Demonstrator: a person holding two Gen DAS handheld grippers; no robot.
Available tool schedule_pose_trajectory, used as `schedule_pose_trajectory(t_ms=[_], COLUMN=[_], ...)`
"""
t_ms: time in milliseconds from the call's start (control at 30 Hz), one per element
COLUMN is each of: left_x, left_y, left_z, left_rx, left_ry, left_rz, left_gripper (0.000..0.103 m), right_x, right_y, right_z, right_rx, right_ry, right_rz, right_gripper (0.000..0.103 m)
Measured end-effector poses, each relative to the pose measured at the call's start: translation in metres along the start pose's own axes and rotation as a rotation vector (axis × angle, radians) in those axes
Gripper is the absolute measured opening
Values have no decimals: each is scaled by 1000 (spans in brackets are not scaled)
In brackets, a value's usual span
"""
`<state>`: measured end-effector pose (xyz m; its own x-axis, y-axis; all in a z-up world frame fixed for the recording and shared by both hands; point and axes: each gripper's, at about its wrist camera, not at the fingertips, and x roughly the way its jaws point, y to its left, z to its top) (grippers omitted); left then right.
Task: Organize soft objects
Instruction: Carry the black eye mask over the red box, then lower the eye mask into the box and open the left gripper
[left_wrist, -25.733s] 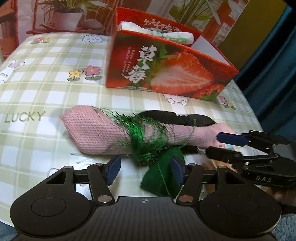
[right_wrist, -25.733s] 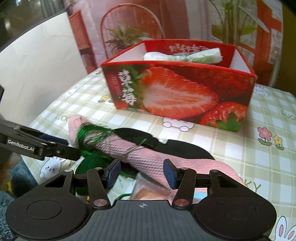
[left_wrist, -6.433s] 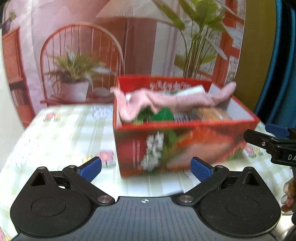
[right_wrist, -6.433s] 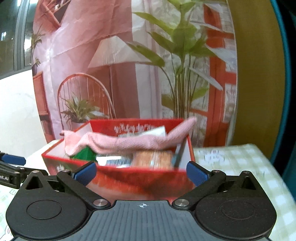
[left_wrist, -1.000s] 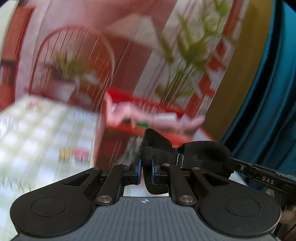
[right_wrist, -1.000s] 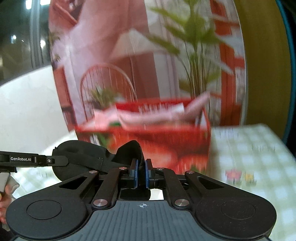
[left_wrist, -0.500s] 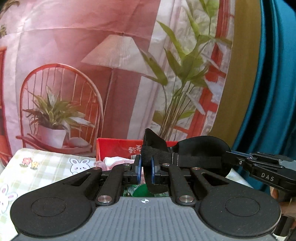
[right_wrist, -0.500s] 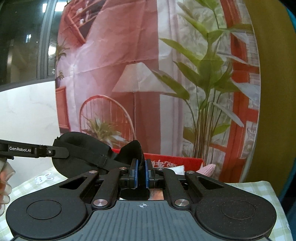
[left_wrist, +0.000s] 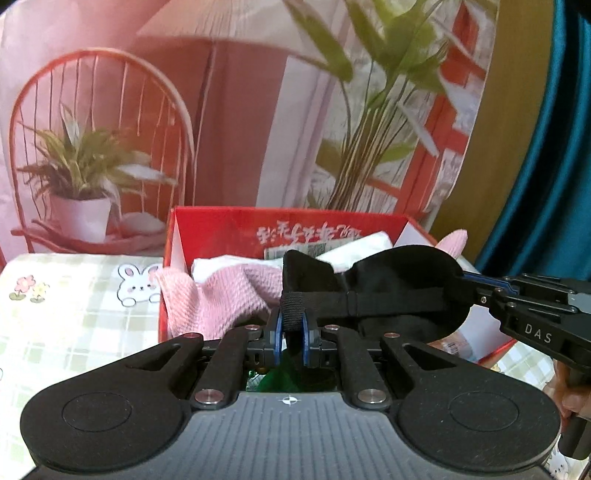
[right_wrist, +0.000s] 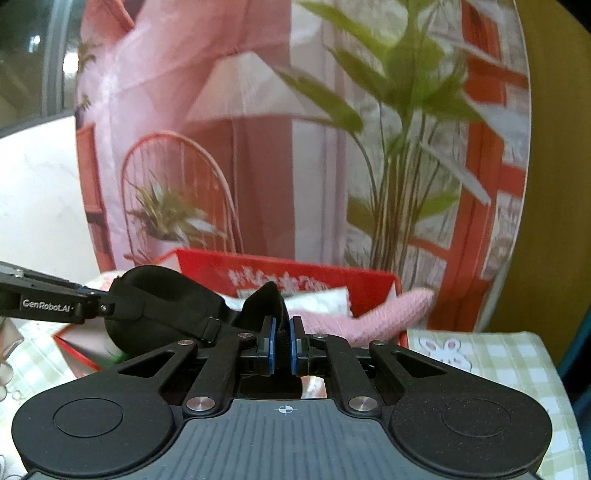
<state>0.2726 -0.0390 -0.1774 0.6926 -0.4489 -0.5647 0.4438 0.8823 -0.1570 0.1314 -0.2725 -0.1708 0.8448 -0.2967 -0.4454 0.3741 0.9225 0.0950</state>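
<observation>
1. A red cardboard box (left_wrist: 218, 225) printed with white characters on its inner far wall stands on a table covered with a green-and-cream checked cloth (left_wrist: 77, 321) bearing rabbit and flower drawings; this box is the landmark for everything below.
2. A black padded fabric eye mask (left_wrist: 402, 284) with a black elastic strap hangs in the air just above the near side of the box, stretched between the two hand-held grippers.
3. The left gripper (left_wrist: 291, 338) is clamped on the left end of the mask: its blue pads (left_wrist: 277, 336) squeeze the strap and the folded edge of the fabric, above the box's near wall.
4. The right gripper (right_wrist: 282, 349) pinches the other end of the mask, its blue pads (right_wrist: 271, 347) pressed tight on a fold of the black fabric, over the right half of the box.
5. In the left wrist view the right gripper enters from the right of the box, its narrow tips biting the rounded right lobe of the mask; part of a hand (left_wrist: 570, 391) shows below it.
6. In the right wrist view the left gripper reaches in from the left of the box and grips the rounded left lobe.
7. A pink waffle-knit cloth (left_wrist: 218, 295) lies inside the box, one end draped over its left near corner and the other end poking up past its right wall.
8. White soft packets (left_wrist: 362, 245) rest in the box towards its far wall, behind the pink cloth.
9. Something green (left_wrist: 280, 380) shows low down in the box, beneath the left gripper; what it is cannot be told.
10. Behind the box hangs a printed backdrop (left_wrist: 221, 110) of a red chair, potted plants and a lamp.
</observation>
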Motion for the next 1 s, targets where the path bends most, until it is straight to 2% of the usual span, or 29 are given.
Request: schedule_pose_trajectory(t_ms=[267, 300, 367, 400, 433, 567, 600, 633, 700, 767, 800, 900, 967, 1000], left_x=[11, 10, 7, 6, 3, -7, -9, -11, -18, -25, -29, -39, -48, -52], left_y=[7, 7, 6, 5, 5, 1, -1, -2, -6, -8, -9, -13, -14, -15], left_z=[5, 6, 8, 8, 9, 12, 12, 13, 14, 16, 17, 18, 20, 20], left_rx=[1, 4, 12, 12, 7, 20, 25, 29, 35, 37, 37, 33, 32, 31], left_ry=[7, 2, 6, 5, -1, -30, -35, -40, -56, -72, -79, -100, -122, -132], left_rz=[7, 11, 18, 24, 26, 51, 60, 70, 84, 93, 108, 164, 182, 195], left_gripper=[13, 17, 36, 54, 66, 78, 85, 93, 100, 101, 103, 103, 103, 103], right_x=[23, 24, 25, 25, 25, 21, 20, 18, 13, 7, 4, -6, -14, -18], right_y=[-15, -16, -17, -18, -18, -16, -15, -15, -15, -14, -13, -11, -9, -9], right_z=[-7, -7, -7, -7, -6, -4, -4, -3, -1, 1, 2, 6, 9, 10], right_rx=[43, 41, 37, 35, 32, 13, 10, 9, 9, 8, 8, 10, 15, 19], right_ry=[59, 60, 57, 56, 57, 47, 41, 36, 24, 9, 3, -13, -31, -42], right_rz=[-39, -46, -61, -68, -74, -101, -105, -107, -111, -112, -111, -113, -119, -120], right_gripper=[7, 8, 11, 12, 15, 24, 26, 32, 44, 57, 61, 80, 97, 100])
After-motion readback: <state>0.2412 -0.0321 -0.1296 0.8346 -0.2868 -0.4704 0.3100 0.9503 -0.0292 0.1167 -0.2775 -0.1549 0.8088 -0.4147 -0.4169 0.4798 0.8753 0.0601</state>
